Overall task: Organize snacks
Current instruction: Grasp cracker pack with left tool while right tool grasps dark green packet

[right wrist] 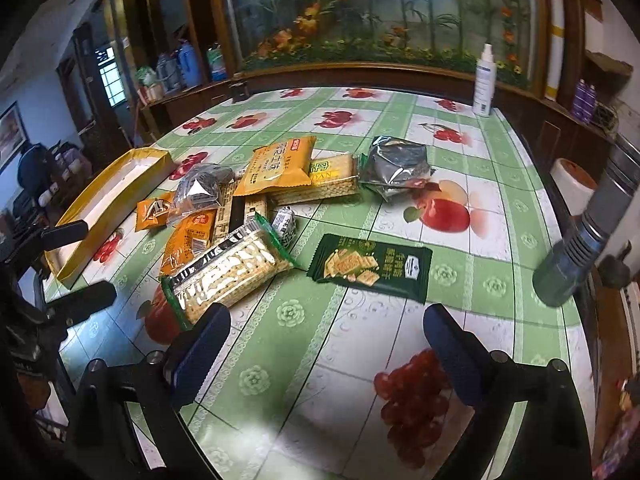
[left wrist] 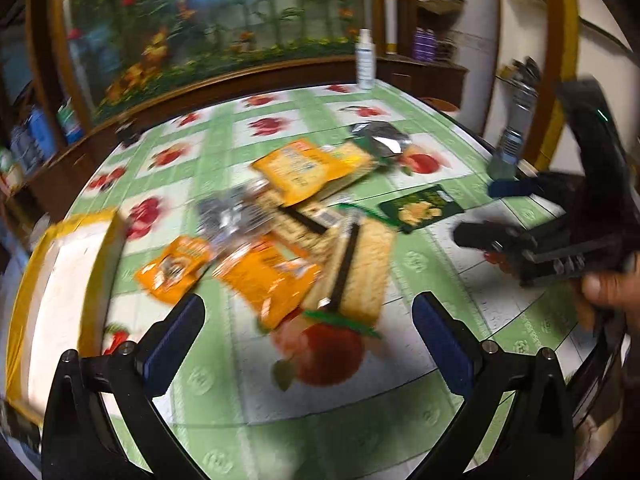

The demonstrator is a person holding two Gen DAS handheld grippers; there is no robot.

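A pile of snack packs lies mid-table on a green fruit-print cloth (right wrist: 304, 360): an orange pack (right wrist: 276, 168), a clear cracker pack with green ends (right wrist: 232, 272) and a silver bag (right wrist: 396, 168). A dark green cracker packet (right wrist: 372, 266) lies apart, just ahead of my right gripper (right wrist: 328, 356), which stands open and empty above the cloth. An open yellow box (right wrist: 108, 204) with a white inside sits left of the pile. The blurred left wrist view shows my left gripper (left wrist: 310, 344) open and empty, short of the cracker pack (left wrist: 360, 268), with the box (left wrist: 60, 280) to its left.
A white spray bottle (right wrist: 484, 84) stands at the table's far edge before a flower mural. A grey cylinder (right wrist: 580, 240) juts in over the right edge. Each gripper shows in the other's view: the left gripper (right wrist: 76, 266) and the right gripper (left wrist: 492, 212).
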